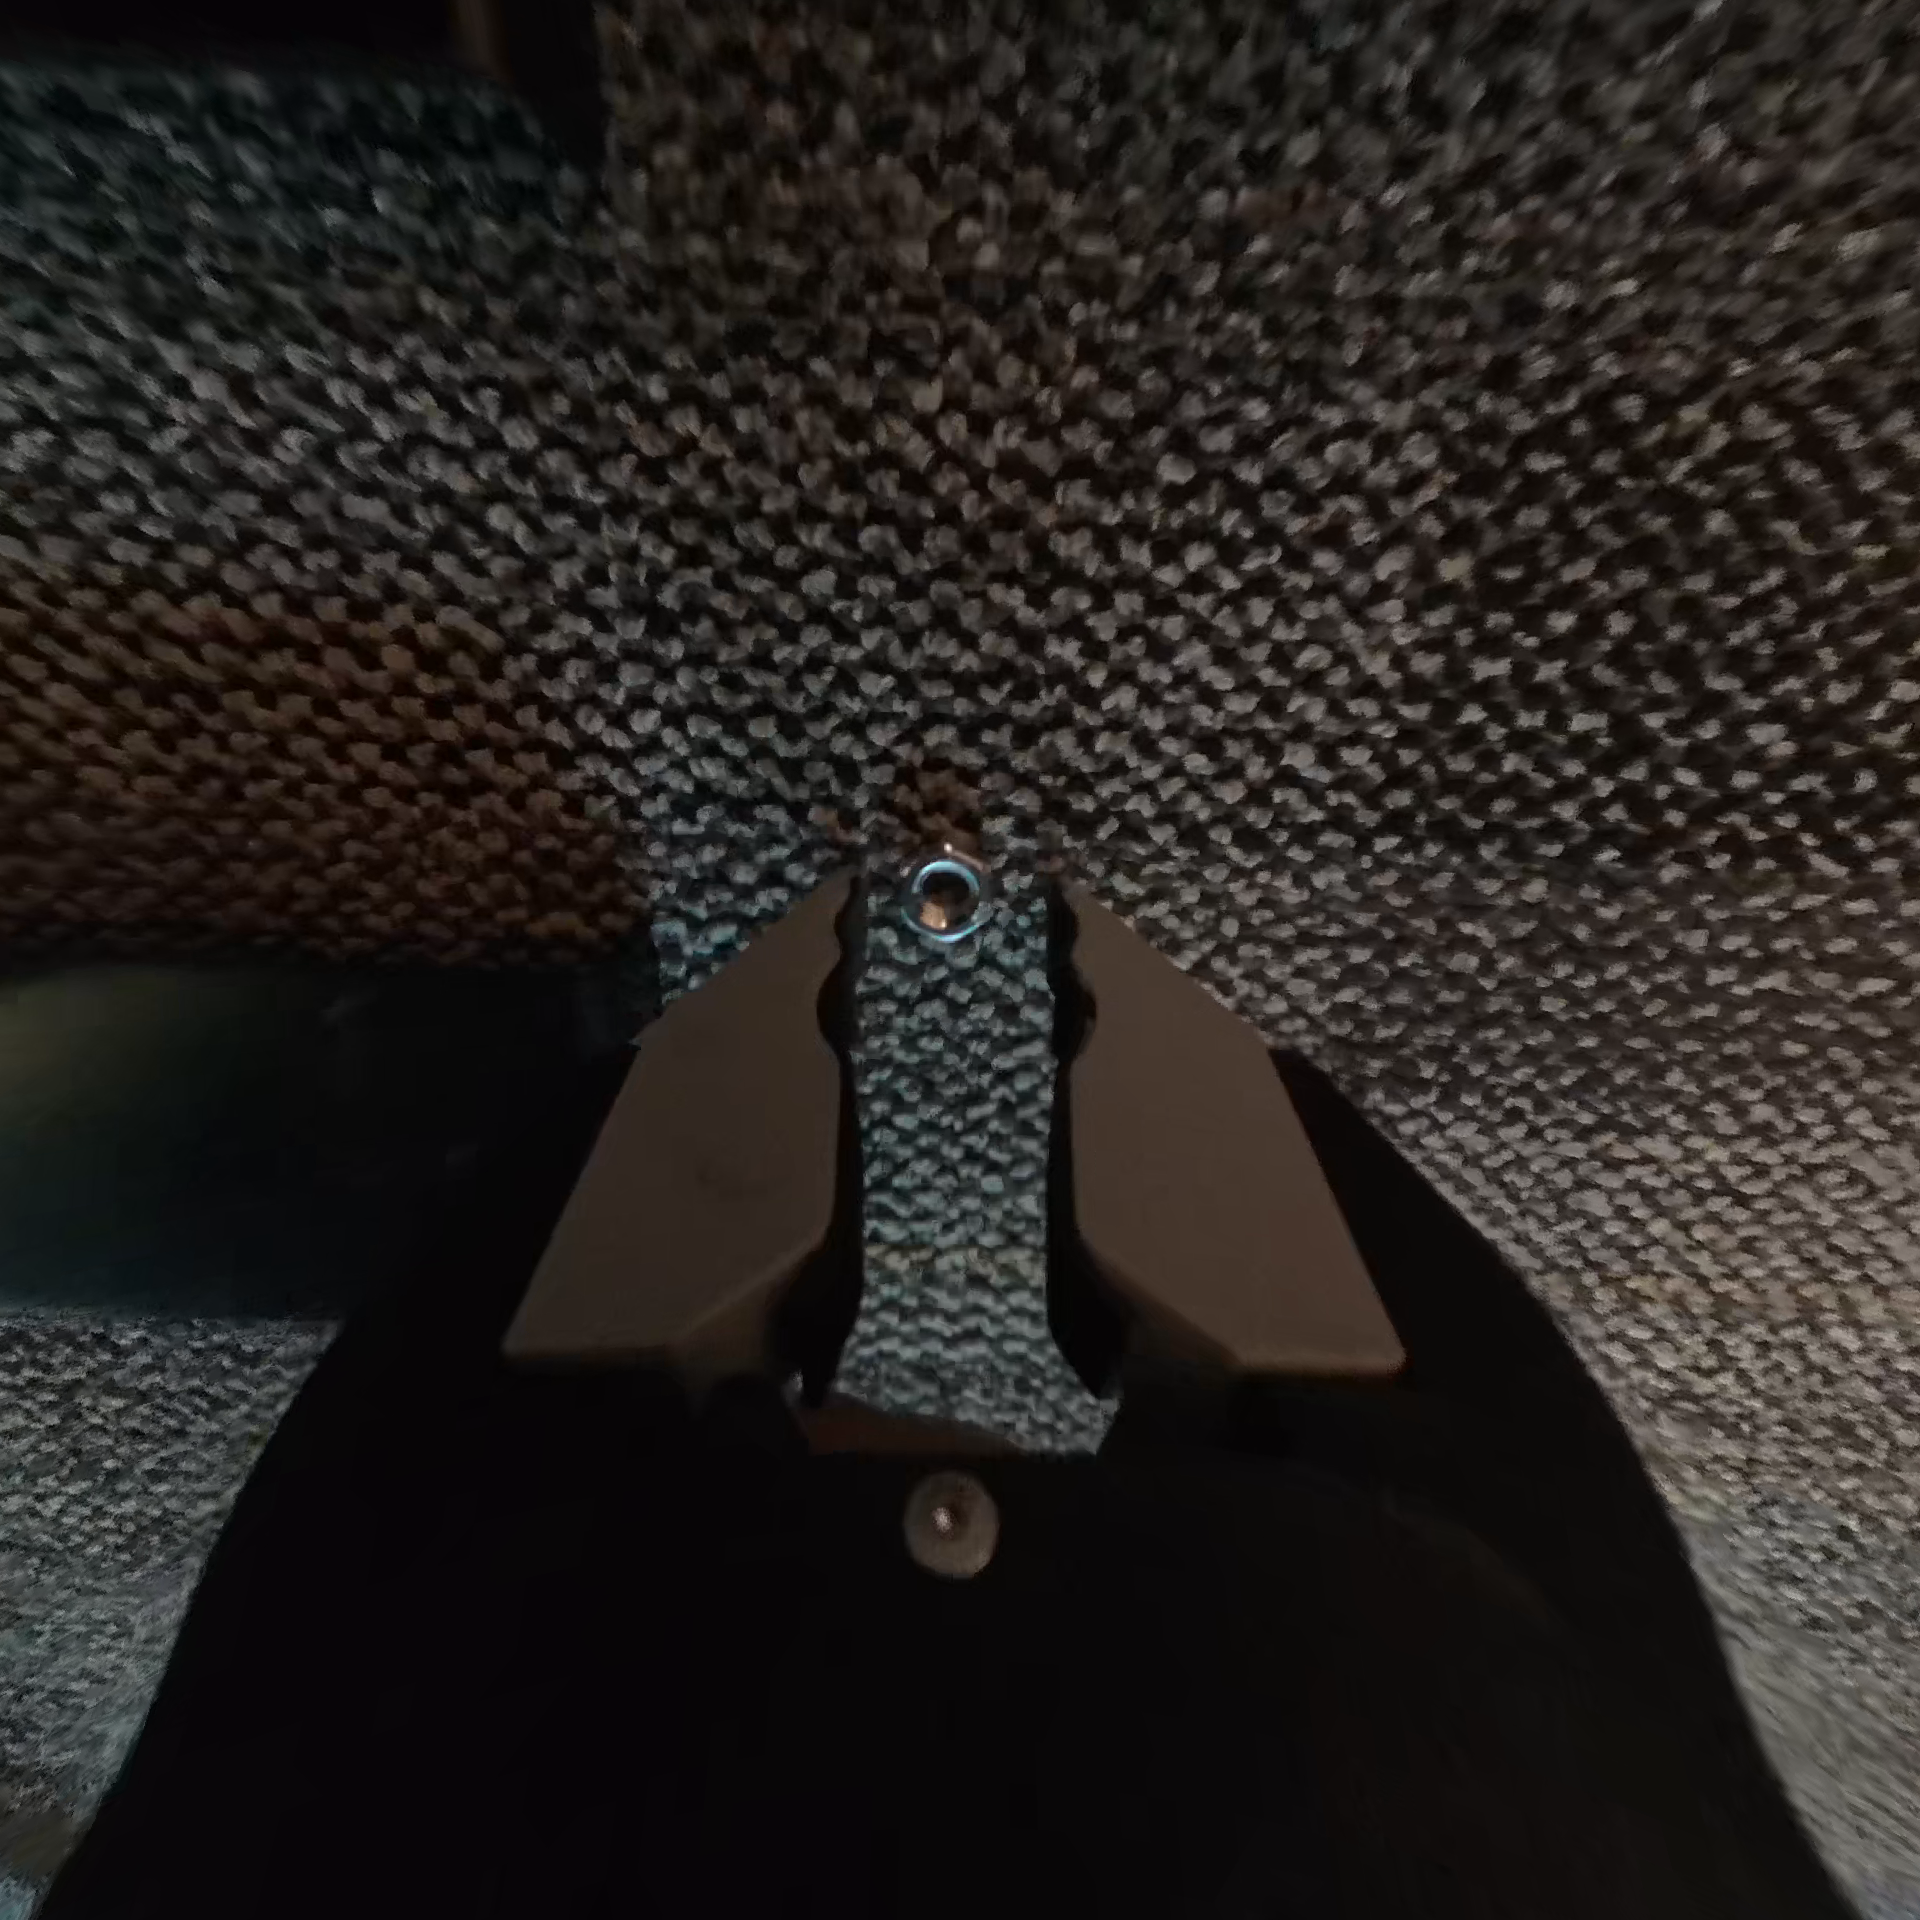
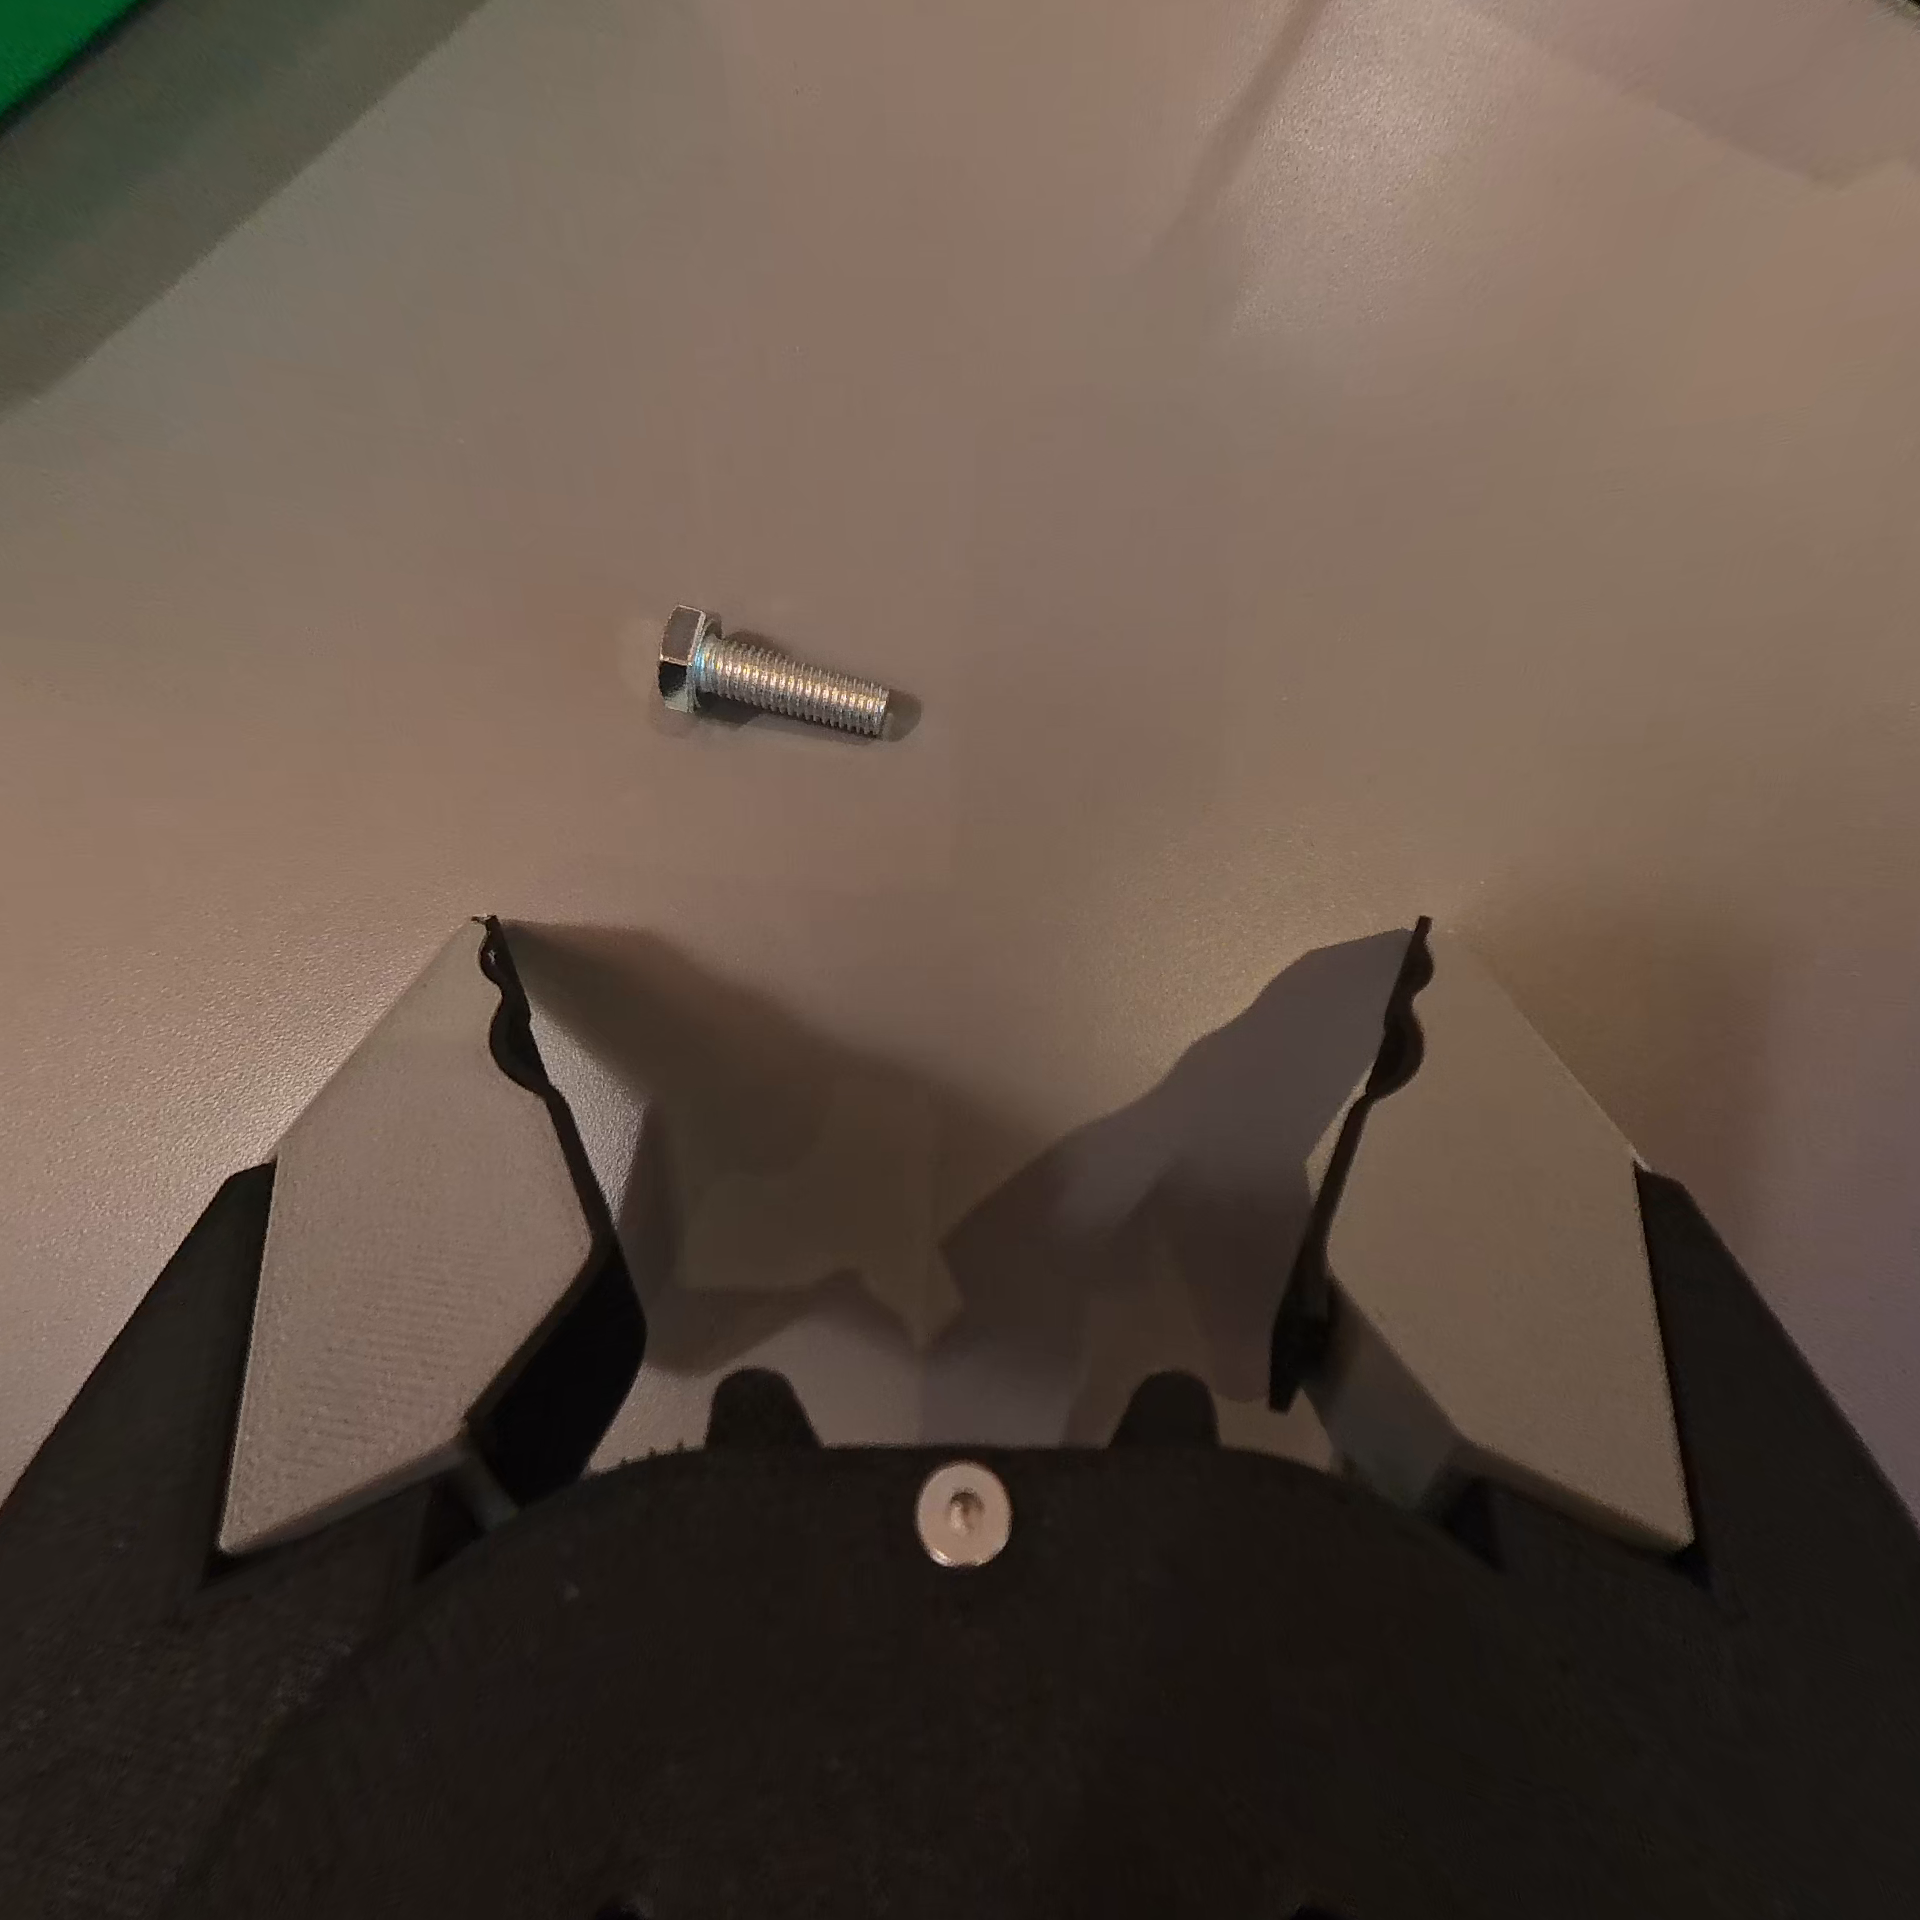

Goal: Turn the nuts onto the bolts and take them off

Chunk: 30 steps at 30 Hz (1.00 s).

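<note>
In the left wrist view a small silver hex nut (image 1: 940,900) lies flat on speckled grey carpet (image 1: 1247,520). My left gripper (image 1: 956,891) hovers close over it, its two tips on either side of the nut with a gap on each side, so it is open and touching nothing. In the right wrist view a silver hex-head bolt (image 2: 774,675) lies on its side on a smooth grey tabletop (image 2: 1247,623), head to the left. My right gripper (image 2: 953,920) is wide open and empty, a short way in front of the bolt.
A dark band or ledge (image 1: 260,1101) crosses the left of the left wrist view, with more carpet below it. In the right wrist view the tabletop's edge runs along the top left, with a dark strip and a green patch (image 2: 42,73) beyond it. Tip to tip, the grippers are about 160 centimeters apart. From the right gripper's tips to the silver hex-head bolt (image 2: 774,675) is close to 4 centimeters.
</note>
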Available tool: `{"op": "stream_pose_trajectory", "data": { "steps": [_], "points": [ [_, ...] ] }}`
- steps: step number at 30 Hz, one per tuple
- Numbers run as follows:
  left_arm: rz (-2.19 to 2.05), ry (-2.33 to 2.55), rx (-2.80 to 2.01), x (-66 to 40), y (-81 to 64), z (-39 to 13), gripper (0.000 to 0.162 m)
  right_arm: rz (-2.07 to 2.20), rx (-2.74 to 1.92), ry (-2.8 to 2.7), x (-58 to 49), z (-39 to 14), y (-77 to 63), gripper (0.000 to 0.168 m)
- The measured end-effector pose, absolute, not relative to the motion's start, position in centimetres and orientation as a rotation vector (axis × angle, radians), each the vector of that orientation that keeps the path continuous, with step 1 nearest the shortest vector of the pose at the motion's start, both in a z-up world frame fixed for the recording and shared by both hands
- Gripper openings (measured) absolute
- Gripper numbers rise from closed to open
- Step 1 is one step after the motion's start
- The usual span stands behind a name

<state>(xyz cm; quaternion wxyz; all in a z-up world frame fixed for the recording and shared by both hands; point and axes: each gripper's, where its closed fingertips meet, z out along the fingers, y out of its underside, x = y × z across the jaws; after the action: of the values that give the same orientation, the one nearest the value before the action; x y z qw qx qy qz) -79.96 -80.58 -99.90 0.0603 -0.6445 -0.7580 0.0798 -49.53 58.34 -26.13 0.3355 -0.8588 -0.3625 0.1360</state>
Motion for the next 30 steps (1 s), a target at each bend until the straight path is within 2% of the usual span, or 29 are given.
{"op": "stream_pose_trajectory", "data": {
  "steps": [3, 4, 5, 9, 12, 21, 30],
  "points": [
    [0.277, -2.28, -1.937, -80.1, -80.6, -99.9, 0.031, 0.355, -2.24, -0.946, -49.5, -26.1, 58.3, 0.156],
    [0.297, -2.296, -1.937, -79.9, -80.9, -99.9, 0.016, 0.355, -2.24, -0.946, -49.5, -26.1, 58.3, 0.156],
    [0.288, -2.296, -1.952, -79.7, -80.8, -99.9, 0.014, 0.355, -2.24, -0.946, -49.5, -26.1, 58.3, 0.156],
    [0.256, -2.254, -1.953, -79.4, -78.9, -98.5, 0.014, 0.355, -2.24, -0.946, -49.5, -26.1, 58.3, 0.156],
    [0.26, -2.211, -1.911, -79.8, -77.4, -95.4, 0.015, 0.355, -2.24, -0.946, -49.5, -26.1, 58.3, 0.156],
    [0.317, -1.977, -1.826, -81.2, -70.2, -78.5, 0.015, 0.355, -2.24, -0.946, -49.5, -26.1, 58.3, 0.156],
    [0.563, -1.844, -1.792, -82.9, -64.2, -60.4, 0.015, 0.355, -2.24, -0.946, -49.5, -26.1, 58.3, 0.156]
  ]
}}
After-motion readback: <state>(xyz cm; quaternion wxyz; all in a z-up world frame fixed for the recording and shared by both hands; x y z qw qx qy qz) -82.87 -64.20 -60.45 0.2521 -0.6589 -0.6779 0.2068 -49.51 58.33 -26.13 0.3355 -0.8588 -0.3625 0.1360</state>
